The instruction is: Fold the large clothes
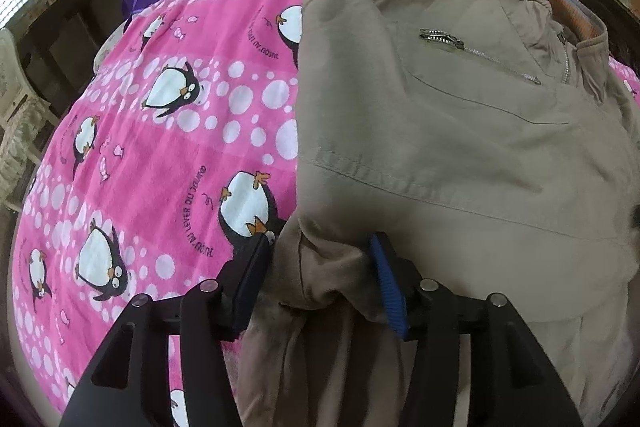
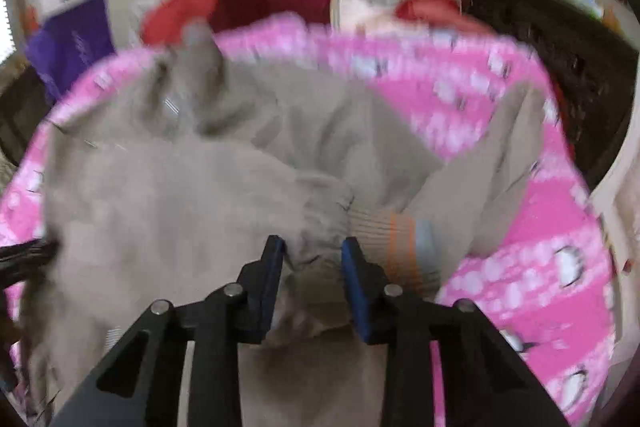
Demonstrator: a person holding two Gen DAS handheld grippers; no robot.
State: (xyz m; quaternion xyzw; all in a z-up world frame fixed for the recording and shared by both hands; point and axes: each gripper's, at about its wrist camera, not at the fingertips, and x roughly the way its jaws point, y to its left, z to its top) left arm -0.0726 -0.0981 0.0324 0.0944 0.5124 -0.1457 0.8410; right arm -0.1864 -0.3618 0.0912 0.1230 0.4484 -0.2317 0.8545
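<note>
The beige zip jacket [image 1: 460, 155] is soft and bulky; both the left claw [image 1: 320, 267] and the right claw [image 2: 312, 259] stand part-open around bunched fabric, best gripped at seams.

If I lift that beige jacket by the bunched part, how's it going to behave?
The beige jacket will probably go floppy: it already creases and bunches between the left claw pads. Likely it trails, since most of it lies spread on the pink penguin blanket. The metal zipper pull may swing.
</note>
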